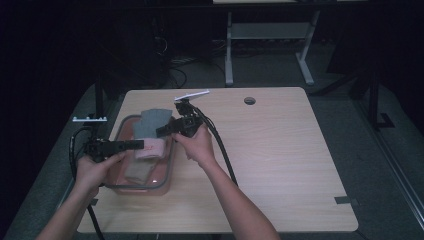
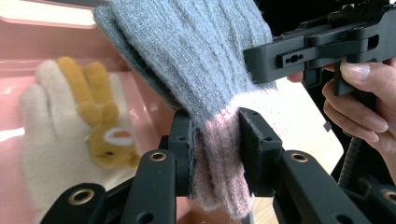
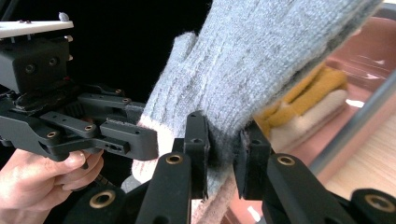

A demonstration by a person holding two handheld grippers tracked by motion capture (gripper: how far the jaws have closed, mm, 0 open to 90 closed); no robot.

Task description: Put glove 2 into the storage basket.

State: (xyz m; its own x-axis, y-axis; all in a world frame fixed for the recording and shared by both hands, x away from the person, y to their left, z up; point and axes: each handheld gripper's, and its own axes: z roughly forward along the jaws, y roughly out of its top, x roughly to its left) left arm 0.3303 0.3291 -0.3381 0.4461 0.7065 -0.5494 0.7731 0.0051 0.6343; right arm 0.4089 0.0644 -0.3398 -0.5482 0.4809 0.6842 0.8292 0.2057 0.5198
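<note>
Grey knit glove (image 2: pixel 196 56) with a pink cuff was clamped by left gripper (image 2: pixel 215 154) and right gripper (image 3: pixel 223 149).

We see a light wooden table (image 1: pixel 280 150) in the middle of the frame. It has a small round hole (image 1: pixel 249 100) near its far edge and a bit of dark tape (image 1: pixel 346 201) at its lower right edge. The floor (image 1: pixel 350 120) around it is grey. At the top of the frame stands another table's white metal frame (image 1: pixel 270 45), and black cables (image 1: pixel 175 67) lie on the floor to its left. The room behind is very dark. The light falls mostly on the table.
</note>
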